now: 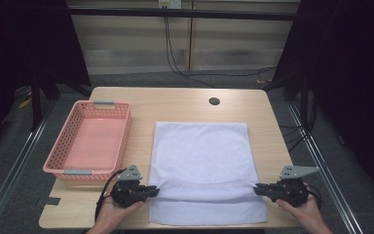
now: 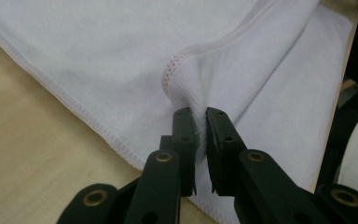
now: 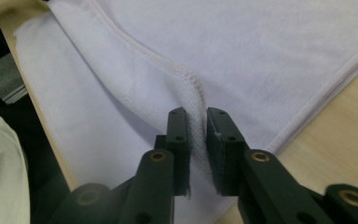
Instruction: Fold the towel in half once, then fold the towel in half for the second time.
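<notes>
Because the white towel [image 1: 202, 165] is being folded along its width, each gripper takes one end of the same hemmed edge, so that the edge travels as a straight line rather than sagging at one side. The towel lies flat on the wooden table [image 1: 175, 102], right of the pink basket [image 1: 90, 141], with its near portion doubled over into a fold across the lower third.

The left gripper [image 1: 152, 191] meets the fold at the towel's left side. In the left gripper view its jaws stand narrow, with a bunched ridge of hem between the pads [image 2: 186, 135]; the cloth is pinched up off the layer beneath. The right gripper [image 1: 257, 189] mirrors this at the right side, and in the right gripper view its narrow jaws likewise hold the stitched hem.

Both grips sit close to the corners, which keeps the span between them taut. The basket stands open and unloaded beside the towel, probably as the destination for the folded piece. Judged from the layout, the fold is partly laid and further folds remain.
</notes>
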Motion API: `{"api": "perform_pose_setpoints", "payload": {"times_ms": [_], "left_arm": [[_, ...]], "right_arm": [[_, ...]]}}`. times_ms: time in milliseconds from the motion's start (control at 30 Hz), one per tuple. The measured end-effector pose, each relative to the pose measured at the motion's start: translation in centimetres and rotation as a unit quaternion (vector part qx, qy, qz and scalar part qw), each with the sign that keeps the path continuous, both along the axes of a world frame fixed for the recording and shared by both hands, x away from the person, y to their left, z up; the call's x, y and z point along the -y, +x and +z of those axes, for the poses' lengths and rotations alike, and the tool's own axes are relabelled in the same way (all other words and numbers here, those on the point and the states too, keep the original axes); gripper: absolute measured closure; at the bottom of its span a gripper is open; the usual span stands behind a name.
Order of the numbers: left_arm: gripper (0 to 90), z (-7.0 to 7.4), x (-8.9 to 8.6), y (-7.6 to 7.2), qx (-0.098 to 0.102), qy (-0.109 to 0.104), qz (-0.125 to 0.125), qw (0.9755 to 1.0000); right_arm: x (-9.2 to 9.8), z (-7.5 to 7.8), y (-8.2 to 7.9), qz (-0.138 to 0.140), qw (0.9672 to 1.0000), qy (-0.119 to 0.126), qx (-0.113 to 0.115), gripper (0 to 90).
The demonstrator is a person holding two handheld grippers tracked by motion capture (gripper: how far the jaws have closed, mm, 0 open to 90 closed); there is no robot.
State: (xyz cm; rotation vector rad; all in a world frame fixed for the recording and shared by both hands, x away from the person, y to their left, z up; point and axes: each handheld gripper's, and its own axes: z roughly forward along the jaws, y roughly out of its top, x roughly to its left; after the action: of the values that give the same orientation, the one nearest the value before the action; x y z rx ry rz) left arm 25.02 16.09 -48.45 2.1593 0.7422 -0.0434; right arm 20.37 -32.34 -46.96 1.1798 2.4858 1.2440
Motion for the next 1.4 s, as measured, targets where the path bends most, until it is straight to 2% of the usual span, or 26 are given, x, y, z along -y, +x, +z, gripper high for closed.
{"api": "perform_pose_setpoints", "payload": {"times_ms": [167,233,333,400,467,533,600,633,700,733,767,867,933,1033,1133,1267,1400], "left_arm": [[78.8,-0.3,0.3,-0.8,-0.005,0.025,-0.026,0.9994],[78.0,-0.1,-0.1,-1.2,-0.006,0.027,-0.034,0.999],[76.4,0.0,-0.8,-1.7,-0.015,0.021,-0.042,0.9988],[75.3,0.1,-1.0,-2.0,-0.016,0.019,-0.045,0.9987],[71.3,0.6,-1.2,-2.2,-0.018,-0.002,-0.048,0.9987],[68.5,1.2,-1.6,-2.2,-0.01,-0.019,-0.045,0.9988],[64.7,1.8,-1.9,-1.7,0.002,-0.036,-0.024,0.999],[61.9,1.9,-1.9,-1.3,0.005,-0.047,-0.008,0.9989],[60.0,2.0,-1.7,-0.6,0.006,-0.054,0.007,0.9985],[59.7,2.0,-1.3,0.3,0.009,-0.047,0.019,0.9987],[57.9,1.9,-1.1,0.7,0.007,-0.047,0.023,0.9986],[56.9,1.7,-0.3,2.5,0.011,-0.031,0.026,0.9991],[56.6,1.3,0.2,3.8,0.005,-0.032,0.038,0.9987],[55.7,0.5,1.0,5.5,0.001,-0.007,0.052,0.9986],[58.0,-0.2,1.4,6.7,-0.001,0.014,0.051,0.9986],[57.9,-1.3,1.7,7.7,0.0,0.024,0.055,0.9982],[61.4,-1.3,1.9,8.0,0.009,0.031,0.057,0.9978]], "right_arm": [[-0.3,-0.2,-1.2,0.02,0.9996,-0.021,-0.007,76.6],[-0.4,-0.2,-1.6,0.025,0.9995,-0.02,-0.006,78.6],[-0.3,-0.3,-2.4,0.035,0.9989,-0.028,-0.013,74.5],[-0.1,0.2,-2.8,0.034,0.9993,-0.016,-0.007,73.1],[0.1,0.7,-3.2,0.033,0.9994,-0.008,0.004,71.5],[0.4,1.0,-3.5,0.025,0.9996,0.002,0.013,68.4],[0.7,1.2,-3.7,0.017,0.9995,0.015,0.021,67.1],[0.8,1.3,-3.6,0.011,0.9996,0.01,0.024,66.5],[0.8,1.2,-3.2,-0.003,0.9995,0.013,0.028,63.0],[0.8,1.2,-3.0,-0.009,0.9994,0.017,0.029,60.8],[0.6,1.2,-2.3,-0.018,0.9993,0.009,0.03,60.4],[0.1,1.1,-0.8,-0.016,0.9993,0.012,0.032,59.2],[-0.5,0.9,0.4,-0.016,0.9994,0.006,0.031,59.1],[-1.1,0.4,2.1,-0.016,0.9994,-0.01,0.029,56.8],[-1.3,-0.2,4.1,-0.025,0.9993,-0.017,0.021,54.4],[-1.9,-1.2,6.6,-0.032,0.9988,-0.037,0.011,52.1],[-3.0,-2.3,8.8,-0.041,0.9974,-0.06,0.002,50.8]]}}
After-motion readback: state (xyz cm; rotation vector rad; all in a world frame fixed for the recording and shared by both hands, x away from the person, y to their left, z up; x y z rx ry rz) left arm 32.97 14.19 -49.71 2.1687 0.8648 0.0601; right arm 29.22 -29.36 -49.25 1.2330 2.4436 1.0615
